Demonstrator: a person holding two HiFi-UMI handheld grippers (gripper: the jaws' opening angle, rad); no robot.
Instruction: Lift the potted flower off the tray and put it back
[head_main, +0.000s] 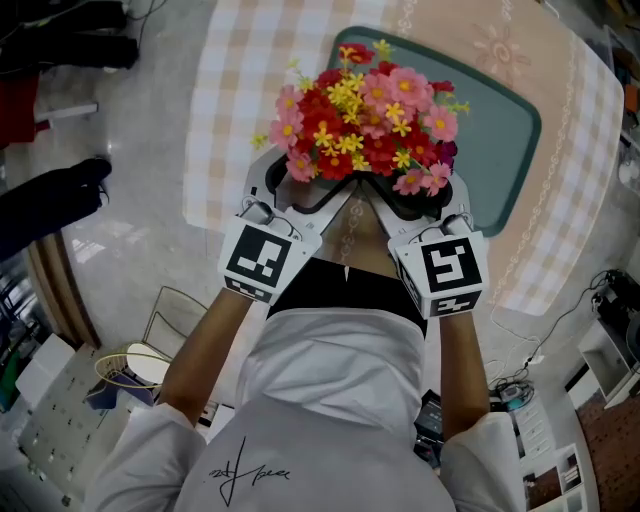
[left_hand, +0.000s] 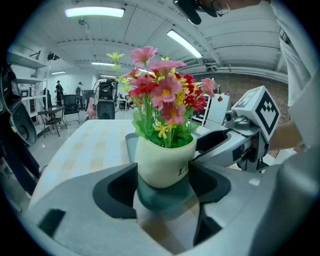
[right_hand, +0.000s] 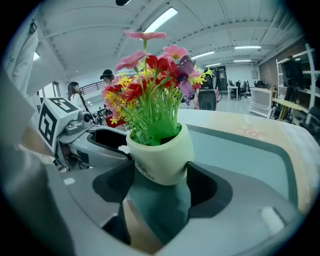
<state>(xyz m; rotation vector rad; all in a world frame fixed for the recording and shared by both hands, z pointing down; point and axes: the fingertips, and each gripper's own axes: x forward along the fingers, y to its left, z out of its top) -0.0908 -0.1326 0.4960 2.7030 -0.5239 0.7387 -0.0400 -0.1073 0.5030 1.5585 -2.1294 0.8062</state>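
One cream round ceramic pot (left_hand: 165, 162) of pink, red and yellow flowers (head_main: 365, 115) stands on one teal rectangular tray (head_main: 500, 130) on the cloth-covered table (head_main: 240, 100). The left hand-held gripper (left_hand: 162, 185) and right hand-held gripper (right_hand: 160, 187) are spread wide around the pot without gripping it. The room has a pale polished floor (head_main: 130, 130) and strip lights.

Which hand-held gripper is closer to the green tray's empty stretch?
Right. The right hand-held gripper flanks the pot on the tray's bare side; the left hand-held gripper from the tablecloth side.
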